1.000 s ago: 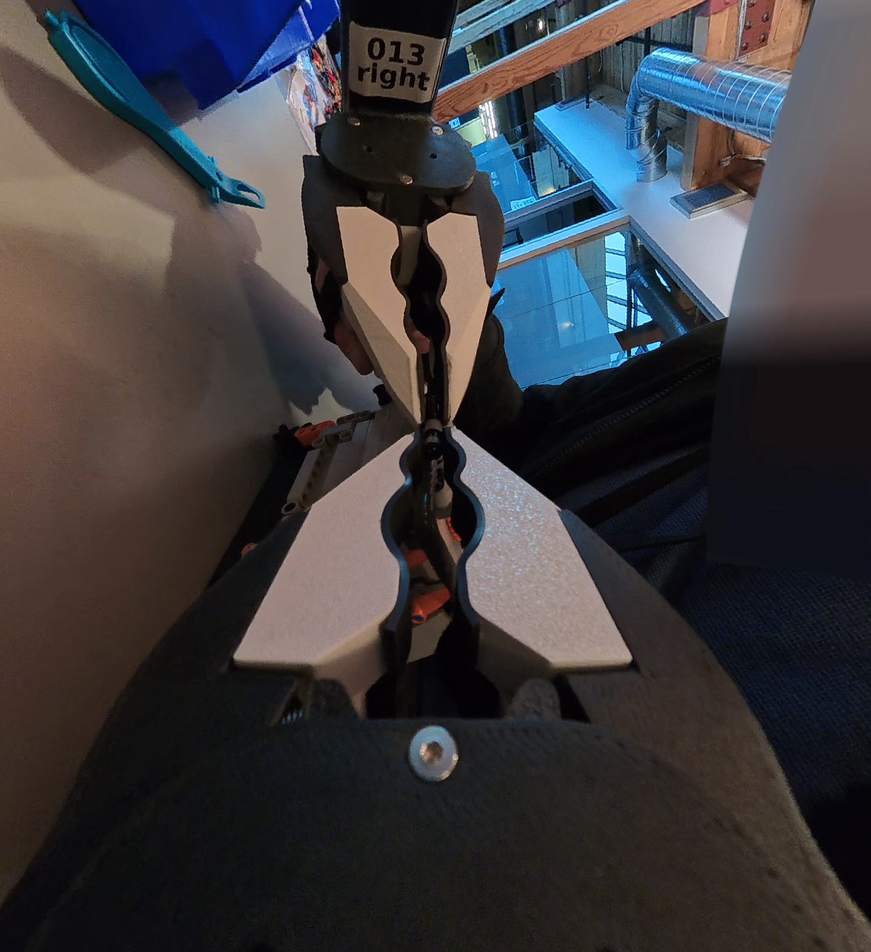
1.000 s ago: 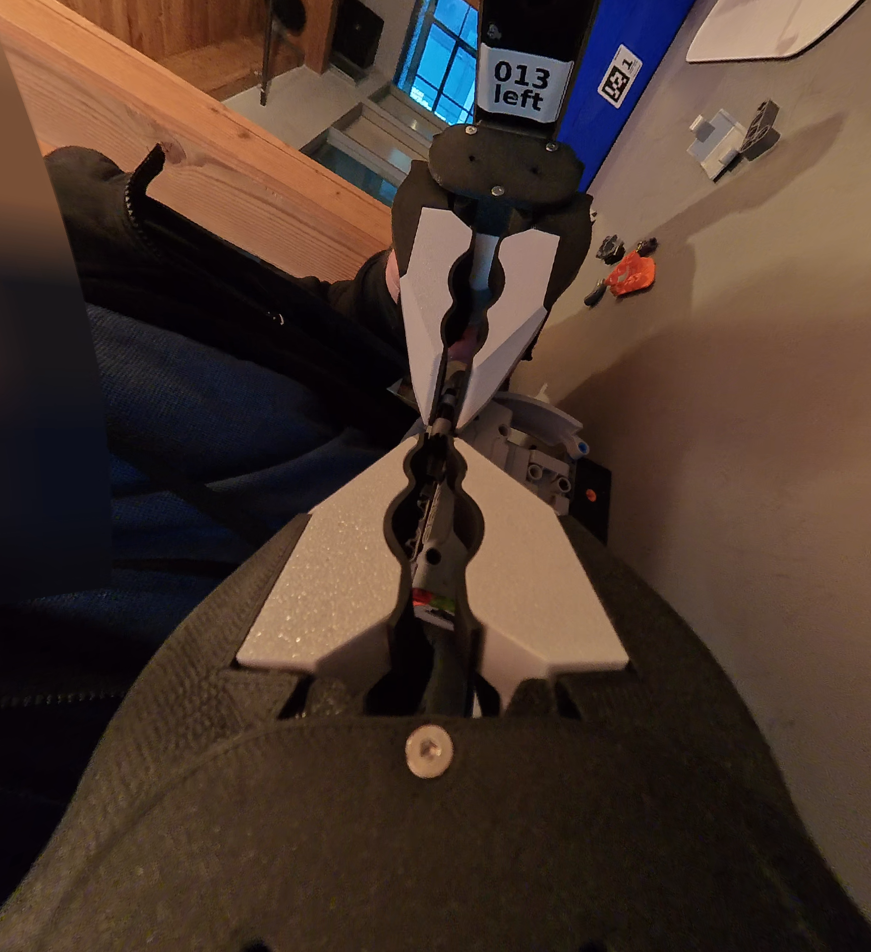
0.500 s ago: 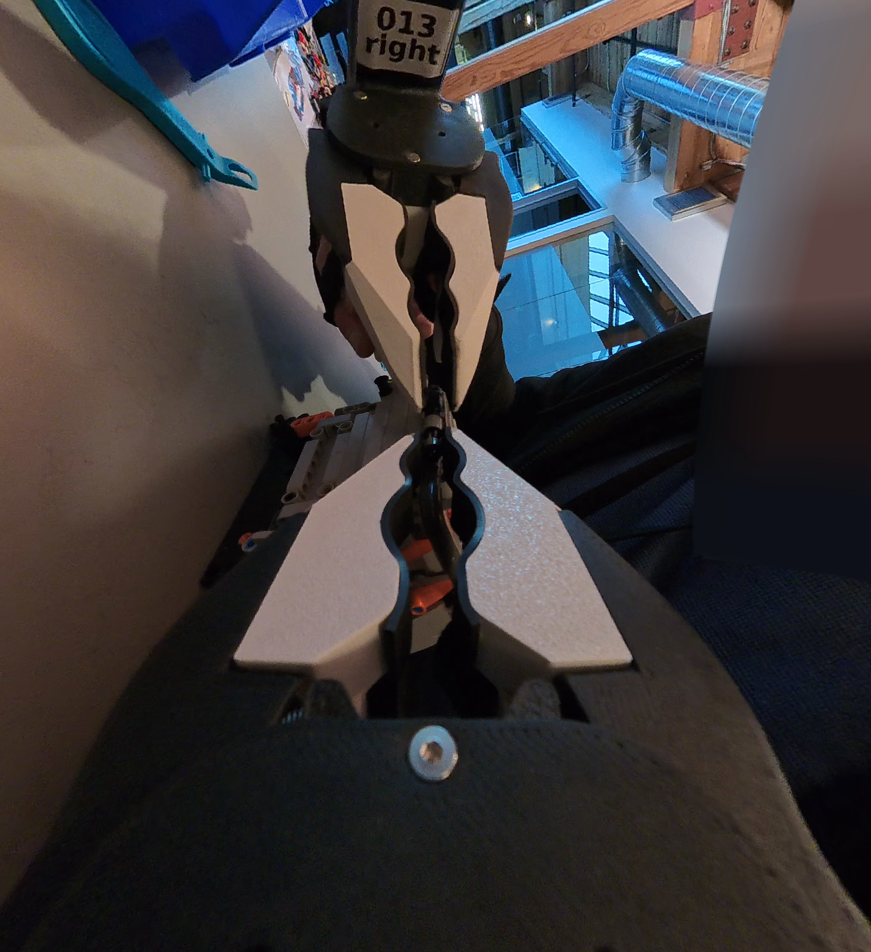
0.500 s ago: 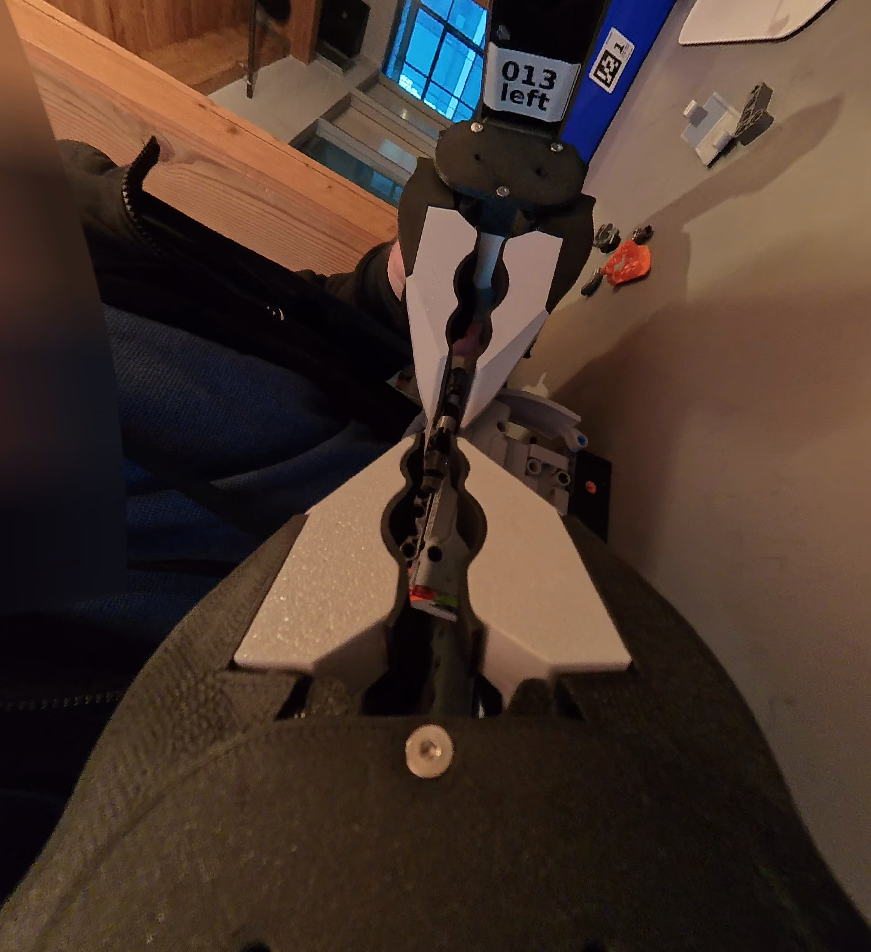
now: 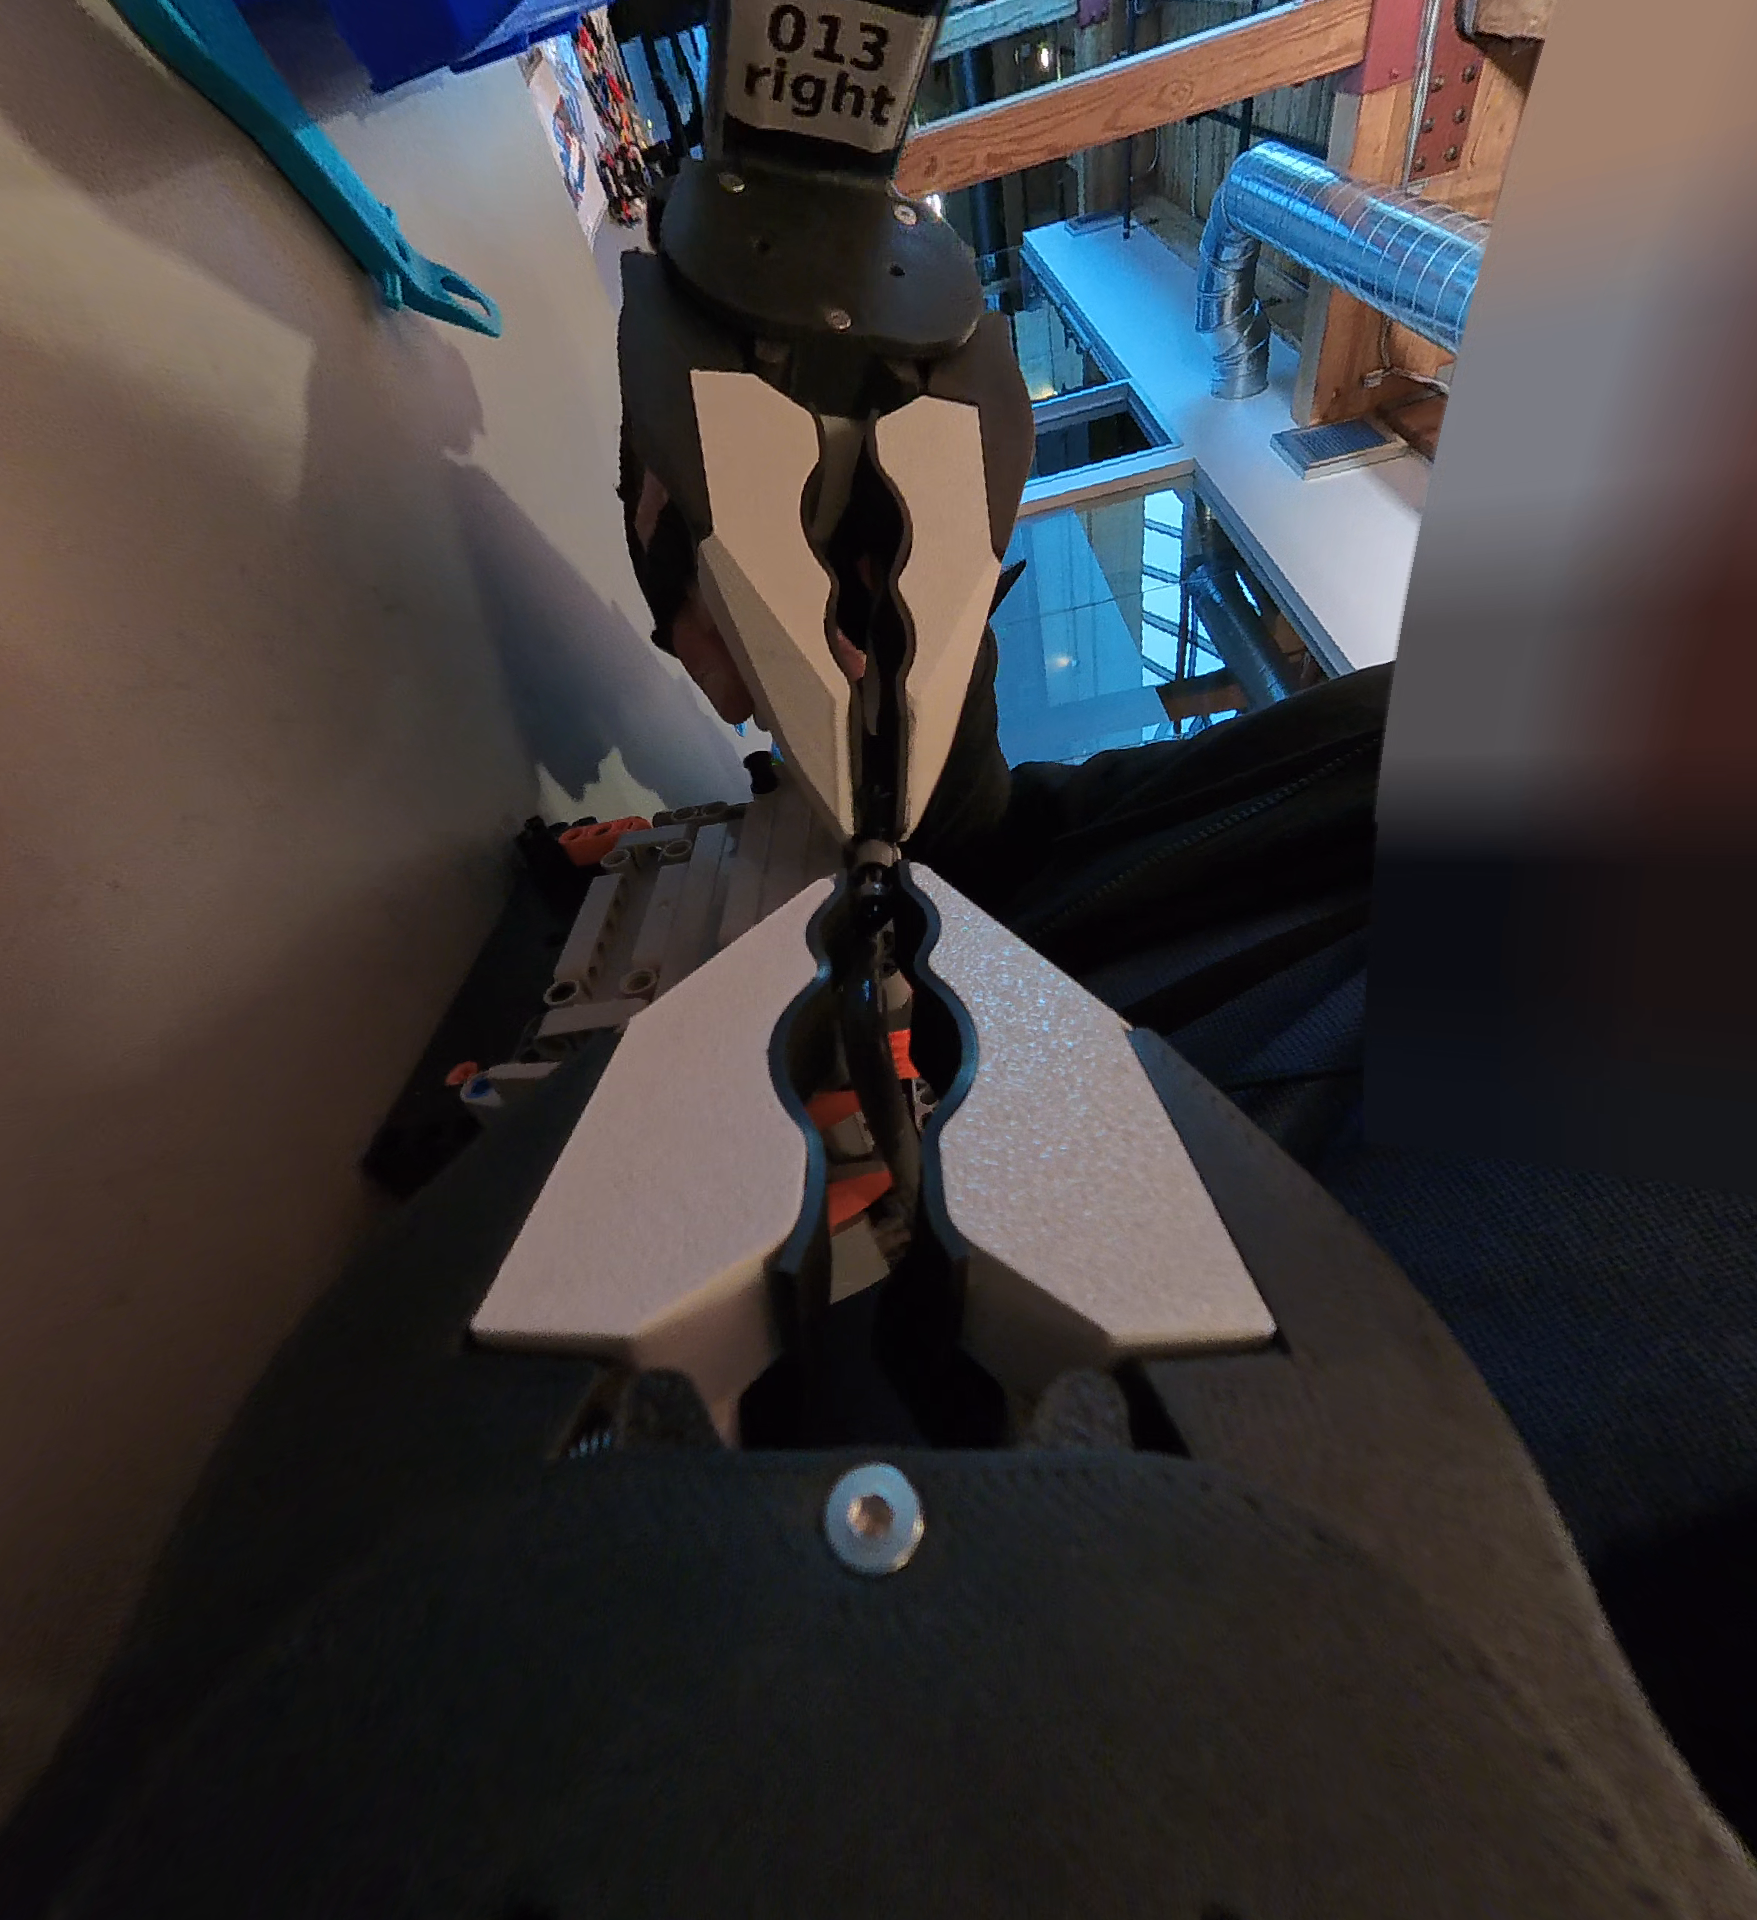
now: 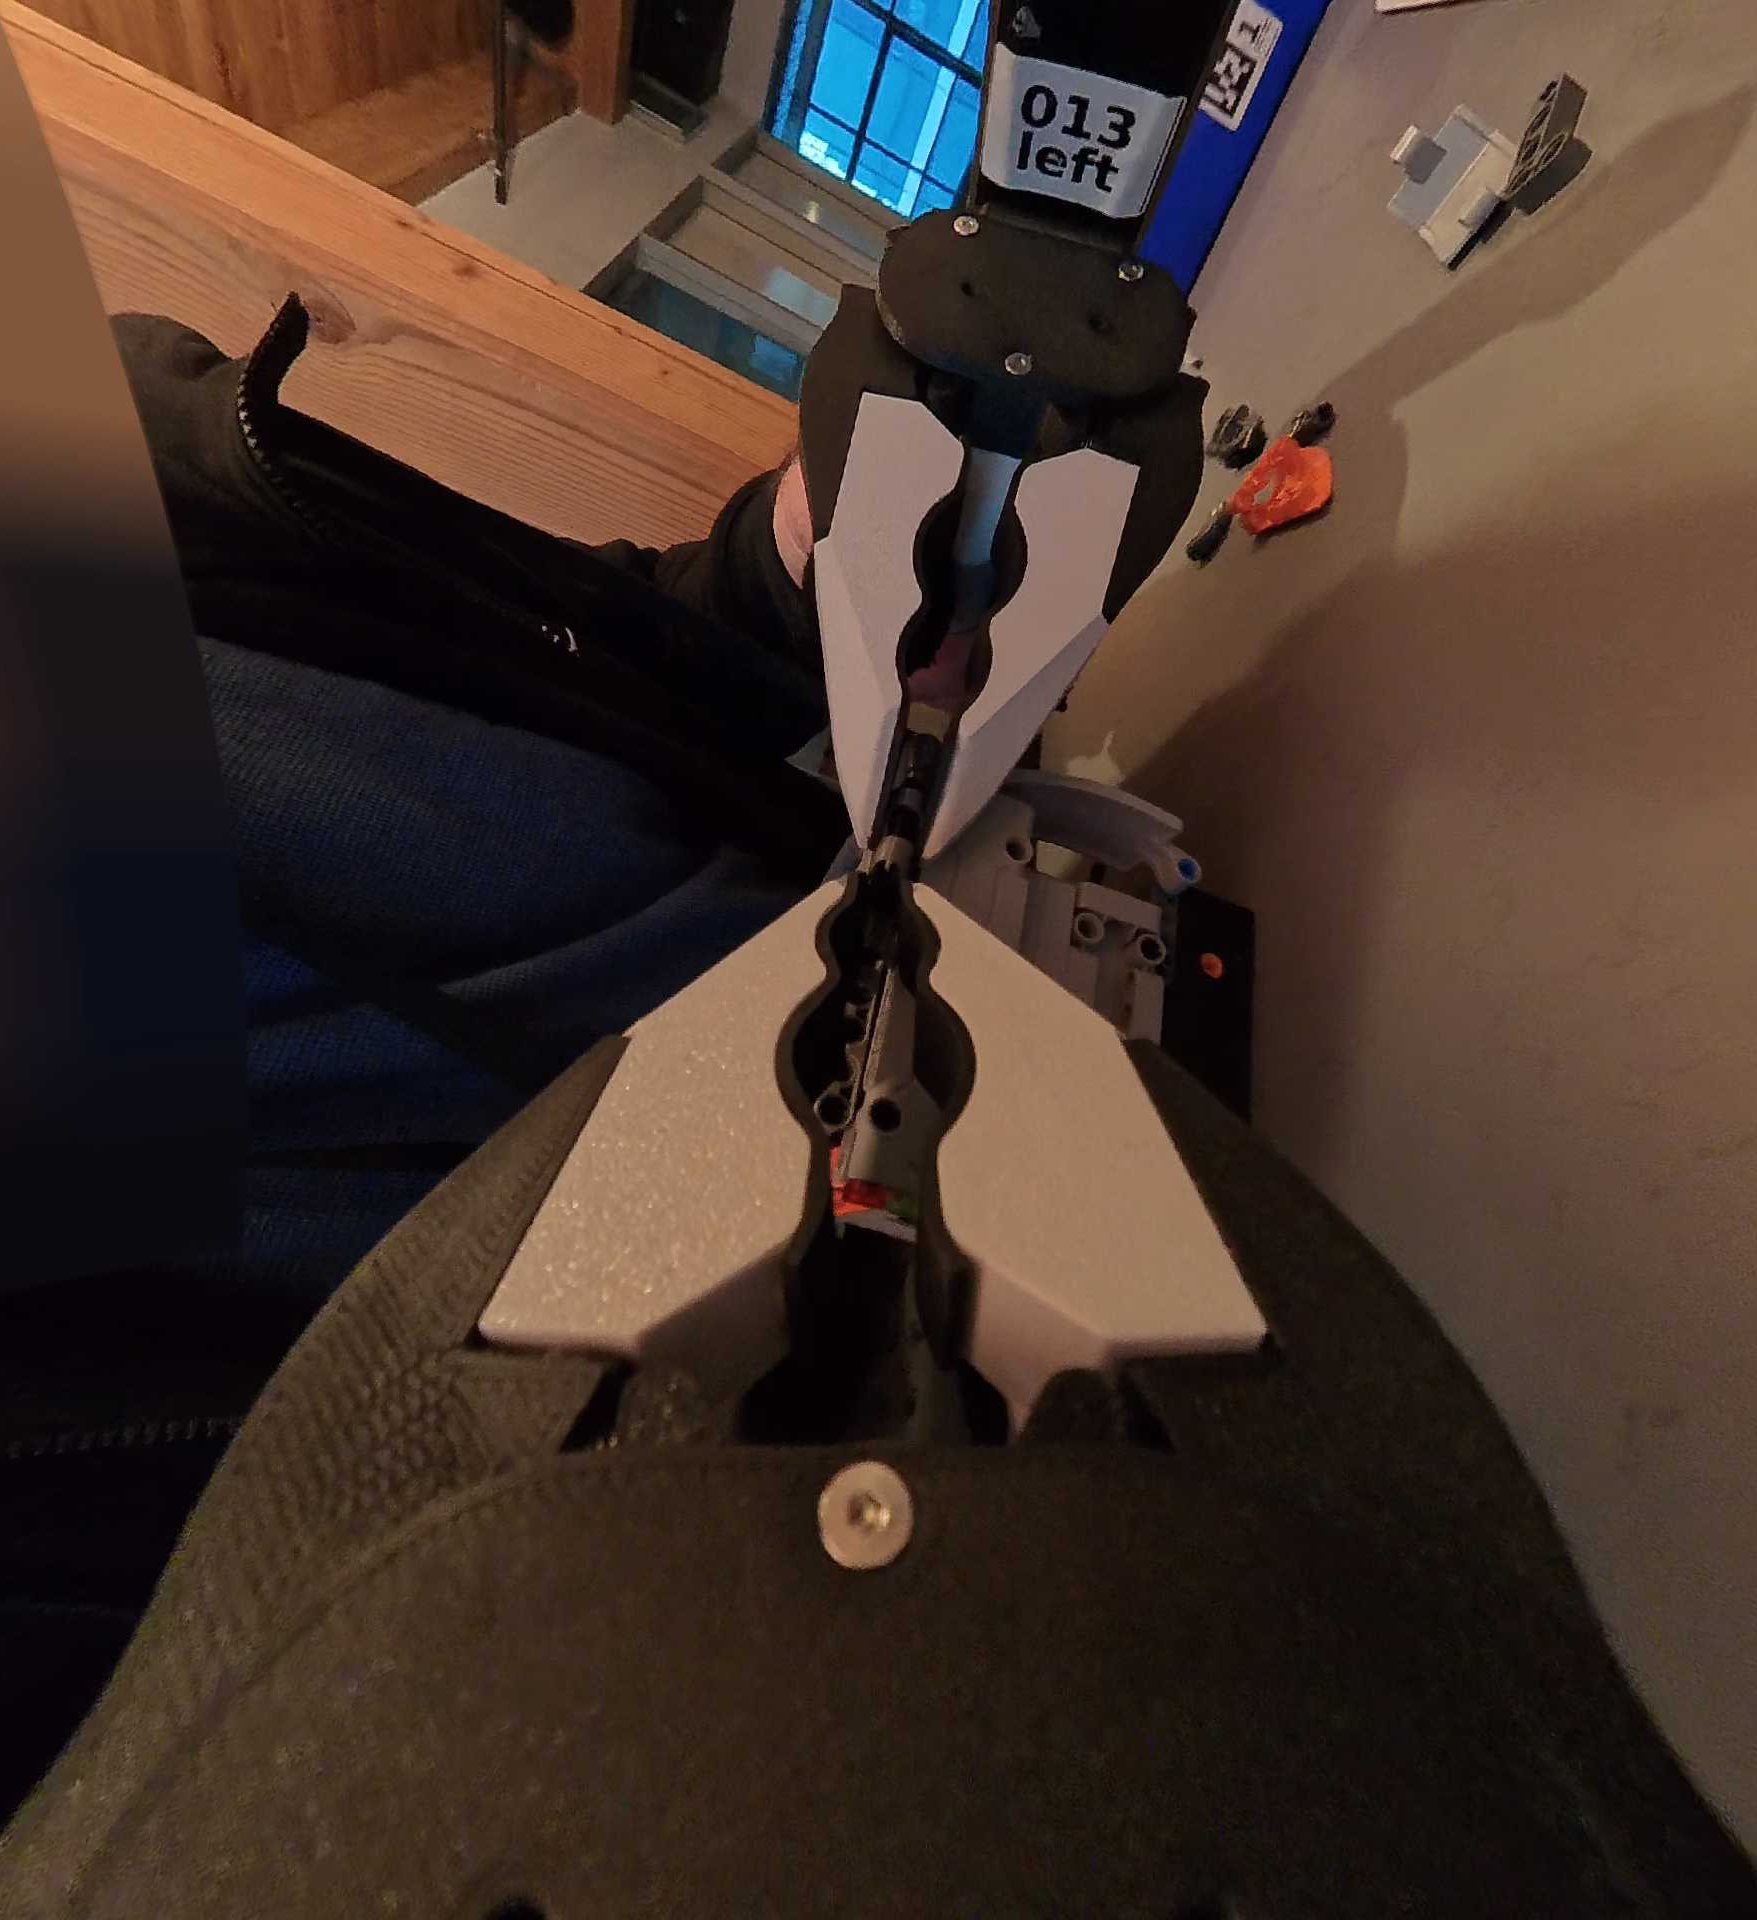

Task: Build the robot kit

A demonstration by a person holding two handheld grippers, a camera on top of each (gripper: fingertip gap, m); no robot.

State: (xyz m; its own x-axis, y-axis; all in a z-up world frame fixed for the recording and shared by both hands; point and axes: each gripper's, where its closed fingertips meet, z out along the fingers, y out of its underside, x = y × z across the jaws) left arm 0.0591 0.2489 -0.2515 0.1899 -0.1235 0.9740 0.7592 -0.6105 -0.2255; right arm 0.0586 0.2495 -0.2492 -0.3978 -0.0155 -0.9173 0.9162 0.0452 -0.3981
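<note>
Left gripper (image 5: 872, 896) clenched on thin black rod (image 5: 876, 862) | right gripper (image 6: 879, 891) clamps its other end, tips nearly meeting | grey brick model (image 6: 1092, 894) just behind | orange piece (image 6: 1287, 486) far right | teal tool (image 5: 354, 218) far left

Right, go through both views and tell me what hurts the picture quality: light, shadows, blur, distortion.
Left wrist view: wide-angle bending at the edges; the table carries a soft shadow of the right gripper; a smooth blurred patch covers the right side. Right wrist view: dim warm light, long shadows behind the orange piece and the grey block; a blurred patch covers the left side.
</note>
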